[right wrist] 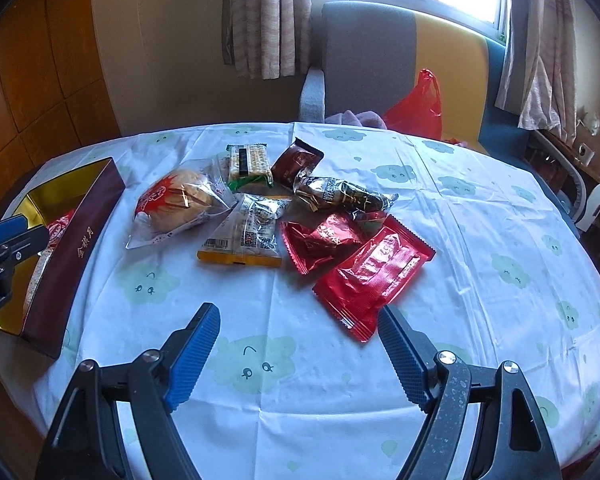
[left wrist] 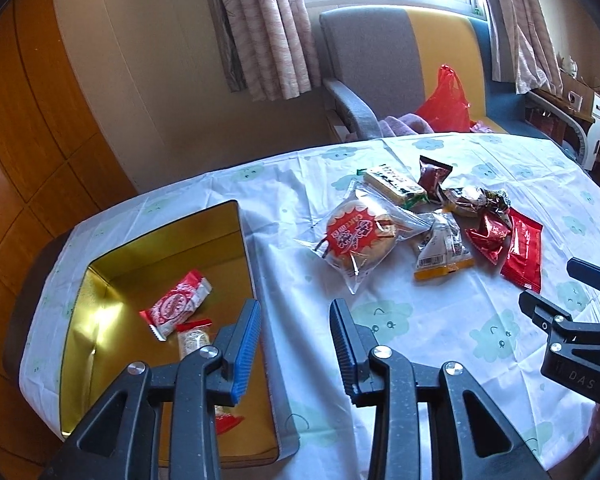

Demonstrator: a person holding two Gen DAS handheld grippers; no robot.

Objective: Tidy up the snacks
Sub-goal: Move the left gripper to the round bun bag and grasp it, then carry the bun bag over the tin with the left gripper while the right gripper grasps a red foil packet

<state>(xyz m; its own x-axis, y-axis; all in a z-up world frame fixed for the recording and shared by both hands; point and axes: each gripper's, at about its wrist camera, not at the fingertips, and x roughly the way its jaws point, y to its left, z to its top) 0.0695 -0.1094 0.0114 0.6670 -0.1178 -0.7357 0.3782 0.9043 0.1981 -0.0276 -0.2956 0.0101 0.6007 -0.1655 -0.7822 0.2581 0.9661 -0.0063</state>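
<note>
A gold-lined box [left wrist: 242,240] with a maroon outer wall [right wrist: 72,264] lies at the table's left. It holds a red-and-white packet [left wrist: 176,304] and a pale packet [left wrist: 194,340]. My left gripper [left wrist: 295,304] hangs open over the box's right wall, nothing between its fingers. Several snacks lie heaped mid-table, among them a round cake in clear wrap [right wrist: 180,204], an orange-edged packet [right wrist: 248,236] and a flat red packet [right wrist: 374,276]. My right gripper [right wrist: 297,312] is open and empty just in front of the heap. Its right fingertip is close to the flat red packet.
A cloud-print cloth [right wrist: 480,208] covers the round table. Behind its far edge stands a grey and yellow chair [right wrist: 364,60] with a red plastic bag [right wrist: 420,108] on the seat. Wood panelling [left wrist: 28,140] lines the left wall.
</note>
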